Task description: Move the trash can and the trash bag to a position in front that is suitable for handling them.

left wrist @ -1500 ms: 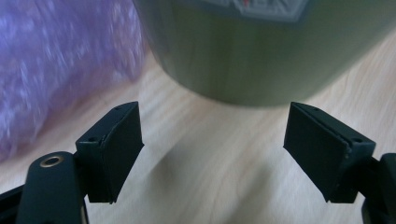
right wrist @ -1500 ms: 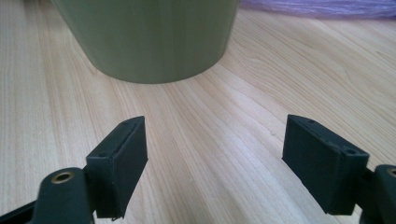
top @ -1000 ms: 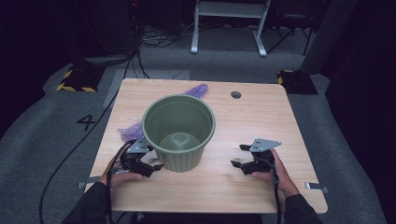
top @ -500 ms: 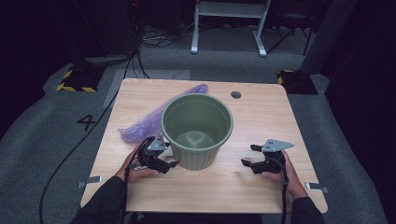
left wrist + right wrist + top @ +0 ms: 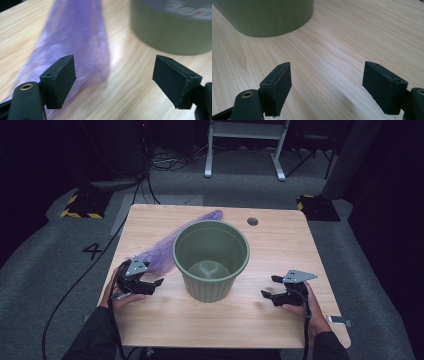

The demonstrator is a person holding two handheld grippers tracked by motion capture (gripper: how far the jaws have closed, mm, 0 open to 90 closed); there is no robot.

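We read this as getting the purple bag ready for the green bin. The bin stands upright mid-table, mouth up and nothing inside, so it can take a liner. The bag lies flat on the wooden table, stretched from the far edge toward the near left, partly behind the bin and apparently touching its left side.

Left gripper sits low at the bag's near end, jaws spread and nothing pinched. In the left gripper view the bag runs up from the left pad, so we judge it is lined up for a grab. The jaws have just been narrowing a little, nothing between them.

Right gripper rests released, near the bin's right side but apart from it; its own view shows bare wood between the pads. Likely waiting to steady the bin.
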